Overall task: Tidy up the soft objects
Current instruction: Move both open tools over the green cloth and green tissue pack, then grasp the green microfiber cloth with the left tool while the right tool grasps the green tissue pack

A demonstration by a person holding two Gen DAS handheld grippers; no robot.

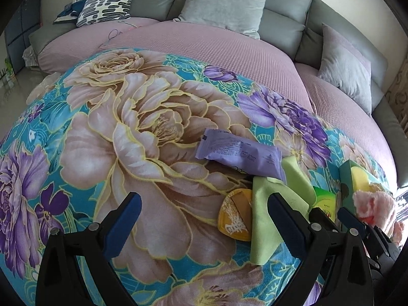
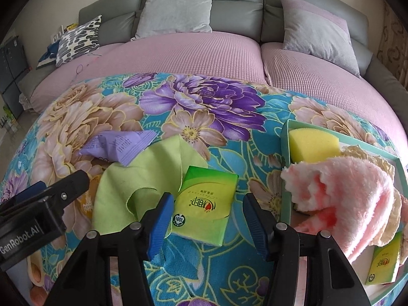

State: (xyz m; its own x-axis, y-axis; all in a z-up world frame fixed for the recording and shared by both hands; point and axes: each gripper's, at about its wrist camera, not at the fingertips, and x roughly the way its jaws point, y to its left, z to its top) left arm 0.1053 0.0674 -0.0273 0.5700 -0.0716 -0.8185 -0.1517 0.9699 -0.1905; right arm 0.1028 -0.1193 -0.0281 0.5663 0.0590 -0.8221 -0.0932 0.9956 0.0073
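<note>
Floral fleece blanket point(image 2: 204, 97) covers the bed. Right hand-held gripper point(image 2: 204, 223), lower centre, stands half open around a glossy green tissue pack point(image 2: 206, 199), pads not touching. Left hand-held gripper point(image 1: 204, 221) gapes empty. Fluffy pink towel point(image 2: 344, 191) half hides the tray point(image 2: 284, 153).

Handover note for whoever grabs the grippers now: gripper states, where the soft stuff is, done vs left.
Left gripper: open, empty, above the blanket beside the green cloth.
Right gripper: open, empty, its jaws either side of the near end of the green tissue pack, pads not pressing.
Done: yellow sponge, pink towel and a second tissue pack are in the teal box.
Left on the blanket: tissue pack, green cloth, purple packet, orange puff case.
Likely next: close on the tissue pack and move it to the box.
</note>
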